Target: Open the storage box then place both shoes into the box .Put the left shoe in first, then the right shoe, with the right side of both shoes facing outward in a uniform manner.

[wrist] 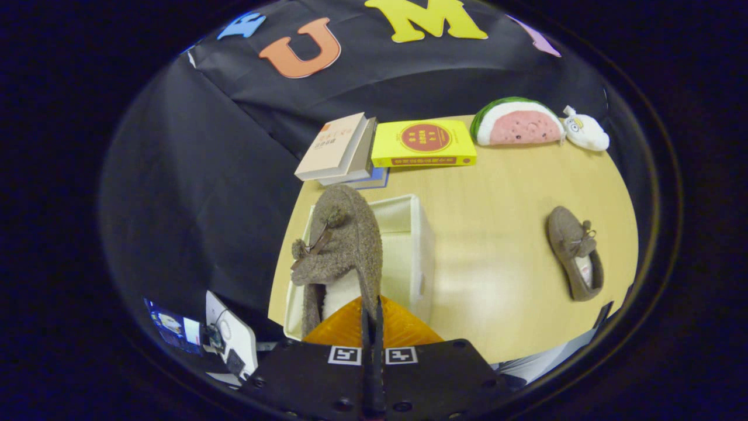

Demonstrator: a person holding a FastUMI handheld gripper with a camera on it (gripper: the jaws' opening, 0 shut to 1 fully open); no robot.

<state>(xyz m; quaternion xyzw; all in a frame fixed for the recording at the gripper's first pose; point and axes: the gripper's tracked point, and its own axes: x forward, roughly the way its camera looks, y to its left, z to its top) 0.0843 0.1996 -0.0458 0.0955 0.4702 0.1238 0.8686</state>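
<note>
gripper (371, 313): fingers pinched together on the heel rim of the held shoe (342, 248), so it hangs toe-away and steady | storage box (418, 245): open just beyond, under the shoe, ready to receive it | second shoe (575, 252): lies apart on the table (502, 193), apparently waiting its turn | books (423, 143) far, by the wall.

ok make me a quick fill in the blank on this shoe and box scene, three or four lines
1. The tongs are shut on a brown fuzzy ____, held by its heel edge.
2. The held shoe hangs over the open white ____.
3. The other shoe lies on the ____, beyond the storage box.
4. The yellow book lies beside a plush shaped like a ____ slice.

Missing words: shoe; storage box; table; watermelon
</note>
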